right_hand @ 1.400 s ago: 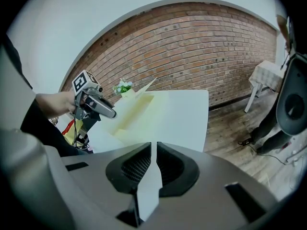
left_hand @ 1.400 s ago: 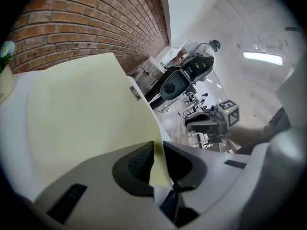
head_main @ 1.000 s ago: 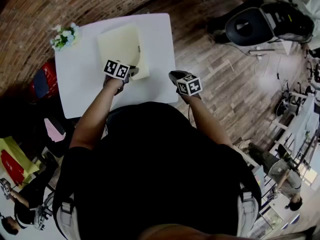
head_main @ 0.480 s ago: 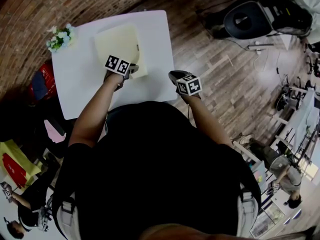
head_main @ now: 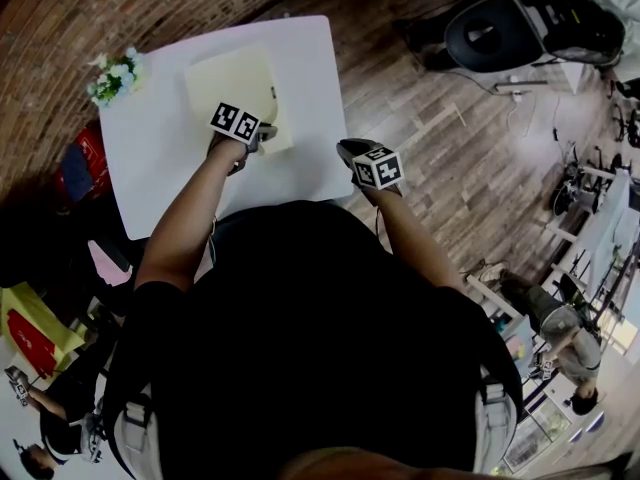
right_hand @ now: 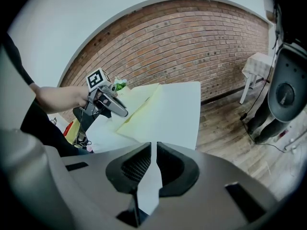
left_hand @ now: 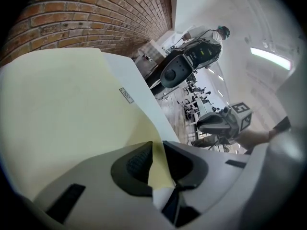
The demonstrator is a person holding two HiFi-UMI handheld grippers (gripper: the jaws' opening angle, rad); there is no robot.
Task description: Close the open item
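Observation:
A pale yellow folder (head_main: pixel 230 83) lies flat and closed on the white table (head_main: pixel 310 68). My left gripper (head_main: pixel 262 136) is at its near right corner. In the left gripper view the folder (left_hand: pixel 62 109) fills the left side, and a corner of its thin cover runs through the gap of my left gripper (left_hand: pixel 154 150). Those jaws are opening and the pads stand off the cover. My right gripper (head_main: pixel 345 150) hovers off the table's near right corner, apart from the folder. In its own view the right gripper (right_hand: pixel 153 152) is shut on nothing.
A small bunch of white flowers (head_main: pixel 113 75) sits at the table's far left corner. A brick wall stands behind the table. A black machine (head_main: pixel 500 38) is on the wooden floor to the right and a red bag (head_main: pixel 85 158) to the left.
My left gripper stays at the folder's near corner while the head view drifts slightly. The folder lies flat throughout. My right gripper has not moved.

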